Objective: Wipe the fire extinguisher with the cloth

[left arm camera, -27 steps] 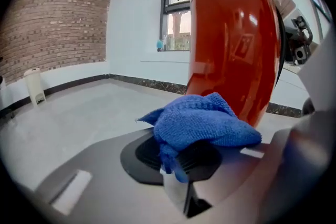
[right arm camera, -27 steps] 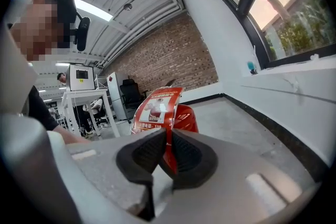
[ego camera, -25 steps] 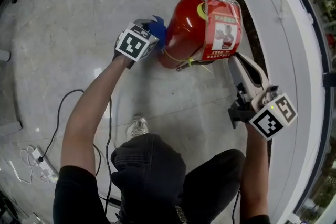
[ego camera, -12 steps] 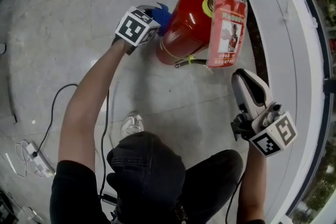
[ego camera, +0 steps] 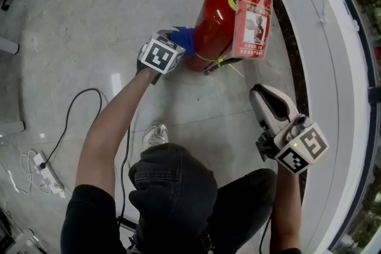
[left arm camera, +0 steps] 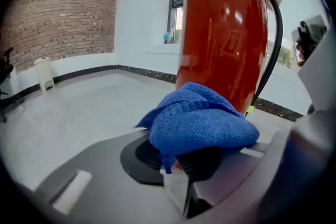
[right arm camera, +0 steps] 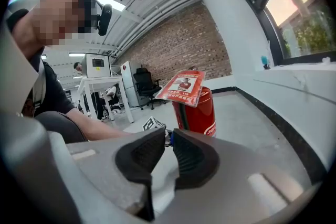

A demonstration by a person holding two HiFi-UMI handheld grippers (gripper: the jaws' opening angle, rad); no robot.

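Blue cloth (left arm camera: 202, 120) meets red fire extinguisher (left arm camera: 226, 34)
The left claw (left arm camera: 191, 157) grips the bunched cloth against the cylinder's lower side, above a grey floor (left arm camera: 68, 113).

No wording is coming through clearly enough to read. A red card (ego camera: 253, 24) is hanging at three o'clock on the fire extinguisher (ego camera: 209, 27), carrying white print and a small picture, all too fine to make out. White lettering (right arm camera: 210, 127) is showing at five o'clock on the cylinder, illegible. The left cube (ego camera: 161, 56) and right cube (ego camera: 302, 149) are showing only black-and-white square patterns.
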